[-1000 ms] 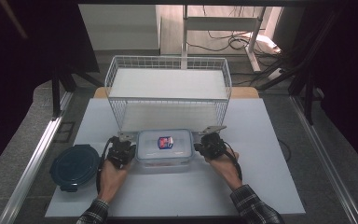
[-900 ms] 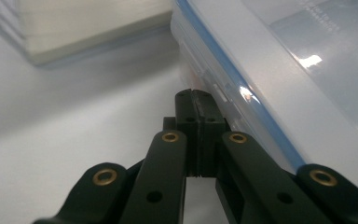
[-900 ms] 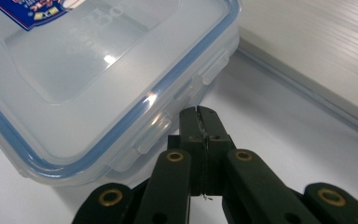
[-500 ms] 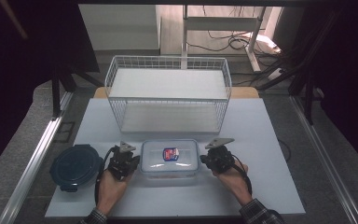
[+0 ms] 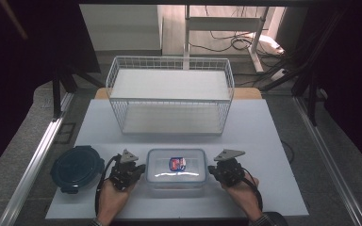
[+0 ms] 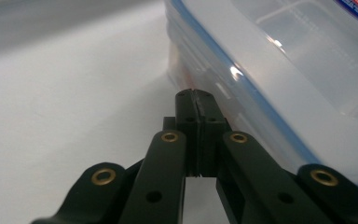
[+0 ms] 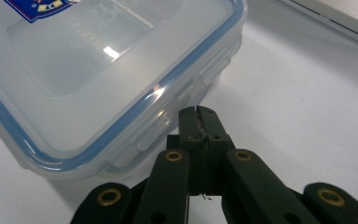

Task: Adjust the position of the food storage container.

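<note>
A clear rectangular food box (image 5: 176,168) with a blue-sealed lid and a red-blue label lies on the white table, near its front edge. My left gripper (image 5: 141,168) rests at the box's left end, my right gripper (image 5: 211,169) at its right end. In the left gripper view the jaws (image 6: 195,93) look pressed together beside the box wall (image 6: 284,70); they have just been opening slightly, with nothing between them. In the right gripper view the jaws (image 7: 198,110) are shut, empty, beside a lid clip of the box (image 7: 98,70).
A white wire basket (image 5: 169,101) stands at the back middle of the table (image 5: 273,141). A dark blue round lidded container (image 5: 75,167) sits left of my left hand. Metal rails run along both table sides.
The box and both grippers have slid from just in front of the basket toward the table's front edge. Both grippers stay at the box's ends.
</note>
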`<action>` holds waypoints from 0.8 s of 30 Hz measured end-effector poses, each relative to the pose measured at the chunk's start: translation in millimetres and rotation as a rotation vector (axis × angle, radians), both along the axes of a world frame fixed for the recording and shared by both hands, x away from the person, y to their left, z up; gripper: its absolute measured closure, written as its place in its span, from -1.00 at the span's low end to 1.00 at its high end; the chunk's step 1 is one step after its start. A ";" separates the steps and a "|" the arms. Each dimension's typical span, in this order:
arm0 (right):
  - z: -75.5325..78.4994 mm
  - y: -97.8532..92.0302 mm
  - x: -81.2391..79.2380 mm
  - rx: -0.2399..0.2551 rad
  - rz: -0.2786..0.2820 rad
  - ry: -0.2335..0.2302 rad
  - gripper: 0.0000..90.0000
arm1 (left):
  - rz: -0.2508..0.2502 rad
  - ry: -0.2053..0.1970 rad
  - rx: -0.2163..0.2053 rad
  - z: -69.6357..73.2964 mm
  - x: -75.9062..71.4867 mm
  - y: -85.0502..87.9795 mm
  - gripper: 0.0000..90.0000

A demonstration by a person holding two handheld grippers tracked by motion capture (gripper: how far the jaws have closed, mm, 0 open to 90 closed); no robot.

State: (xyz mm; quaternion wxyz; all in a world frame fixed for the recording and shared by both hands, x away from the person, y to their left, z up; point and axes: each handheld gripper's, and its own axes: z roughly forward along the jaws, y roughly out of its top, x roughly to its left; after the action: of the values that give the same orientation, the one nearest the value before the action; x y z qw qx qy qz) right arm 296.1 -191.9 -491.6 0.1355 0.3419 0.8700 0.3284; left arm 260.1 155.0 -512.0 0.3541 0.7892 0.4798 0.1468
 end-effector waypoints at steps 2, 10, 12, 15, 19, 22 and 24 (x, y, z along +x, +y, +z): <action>2.2 -2.4 -1.7 0.000 -0.004 -0.020 0.86 | 0.002 -0.019 0.006 1.1 -4.4 5.6 0.60; 9.0 -20.8 -8.6 0.039 -0.021 -0.073 0.30 | -0.072 -0.063 -0.039 2.1 -23.1 22.9 -0.17; 9.2 -23.9 -9.7 0.047 -0.023 -0.077 0.20 | -0.086 -0.067 -0.045 1.1 -24.7 24.3 -0.24; 9.1 -34.4 -13.1 0.087 -0.032 -0.084 -0.24 | -0.125 -0.038 -0.097 -4.4 -29.9 31.9 -0.50; 6.0 -41.4 -15.2 0.139 -0.028 -0.072 -0.68 | -0.128 -0.009 -0.100 -8.1 -34.4 37.1 -0.71; 2.1 -42.3 -17.7 0.114 -0.030 -0.059 -0.83 | -0.136 -0.013 -0.071 -7.4 -38.2 37.1 -0.79; 0.4 -42.6 -18.7 0.097 -0.025 -0.060 -0.88 | -0.149 -0.018 -0.058 -7.9 -40.4 36.1 -0.86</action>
State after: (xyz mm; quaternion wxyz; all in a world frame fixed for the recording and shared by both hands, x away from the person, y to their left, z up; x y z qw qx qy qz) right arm 277.4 -234.4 -491.1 0.1488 0.3491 0.8442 0.3786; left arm 219.8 191.1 -520.0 0.3910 0.8108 0.4205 0.1134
